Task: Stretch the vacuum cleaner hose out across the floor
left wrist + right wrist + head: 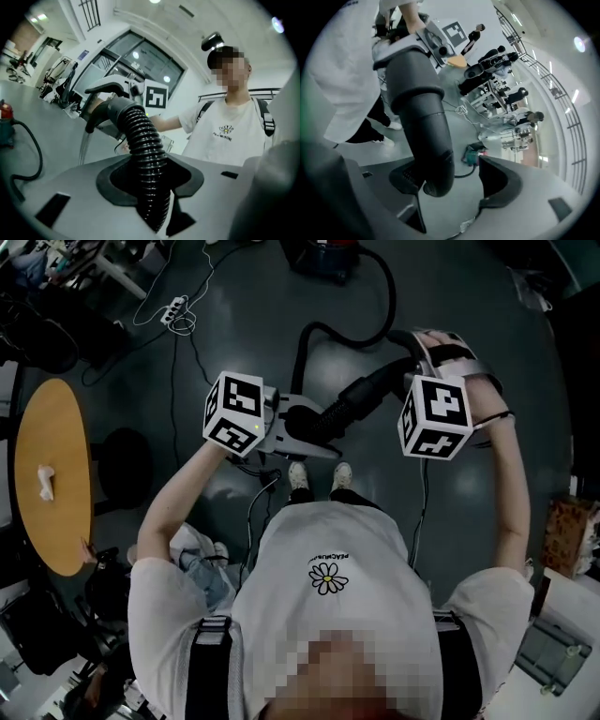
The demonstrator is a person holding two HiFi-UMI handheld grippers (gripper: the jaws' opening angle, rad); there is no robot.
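Judging from how things lie now, the stretching has hardly begun. The vacuum cleaner hose (302,357) leaves the vacuum cleaner (323,257) at the top of the head view and swings out in a loop over the floor (234,324). It then curls back to the two grippers, which have it raised in front of the person instead of laid out along the ground.

The left gripper (152,187) has its fingers closed on the ribbed part of the hose, which runs straight up between them in the left gripper view. That hold looks firm. The right gripper (454,183) has its fingers standing apart around the smooth grey end tube (422,117). The tube leans against one finger, while the other stands clear of it with floor showing through the gap, so this side has no real grip (the tube merely rests there).

What is done, then, is the pick-up of the free end. What is left is nearly everything: the loop near the machine has to be pulled out, the free end carried away from the vacuum cleaner, and the whole length laid flat on the floor. The right side would probably need to close on the tube first.
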